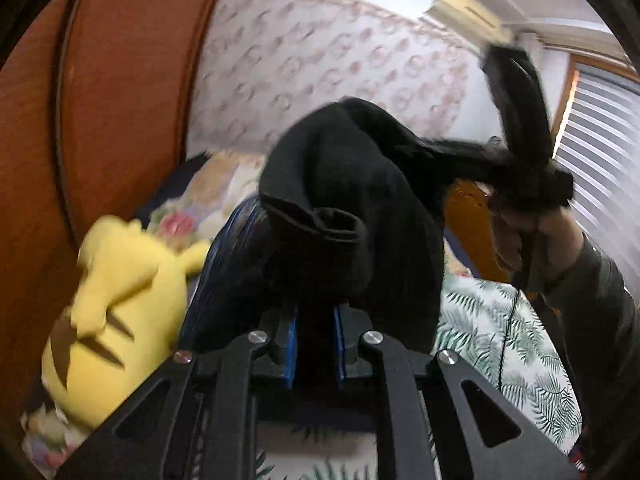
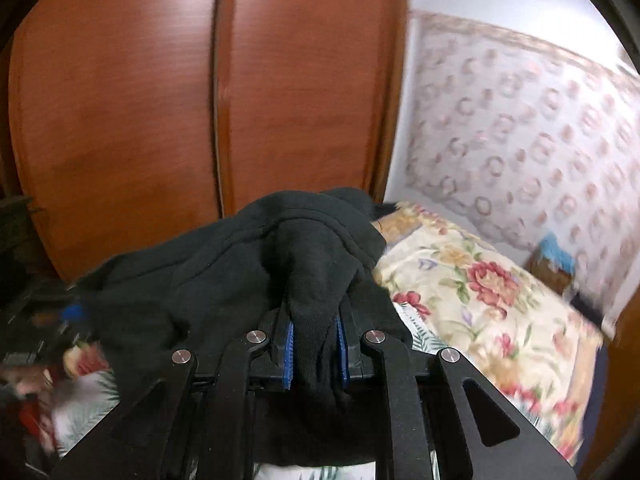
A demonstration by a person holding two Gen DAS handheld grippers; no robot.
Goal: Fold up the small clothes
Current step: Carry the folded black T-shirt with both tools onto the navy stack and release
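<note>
1. While both ends of the small black knitted garment (image 1: 352, 200) are pinched and it hangs in the air between my hands, I judge the step in hand is carrying it over the bed with the palm-leaf print sheet (image 1: 500, 340) to lay it flat; I should keep it taut, lower both ends together and level, and let go only once it rests on the sheet.
2. My left tool (image 1: 315, 344) has its blue pads (image 1: 289, 344) clamped on a bunch of the black fabric, which rises from the jaws and stretches across to the right.
3. My right tool (image 2: 315, 354) is likewise closed on a fold of the same garment, the cloth draped over the fingers and trailing left.
4. From the left wrist view, a hand (image 1: 532, 236) grips the far end; blur makes it hard to tell whether this is a sock or something else.
5. I'd steer clear of the yellow plush toy (image 1: 120, 304) lying left on the bed.
</note>
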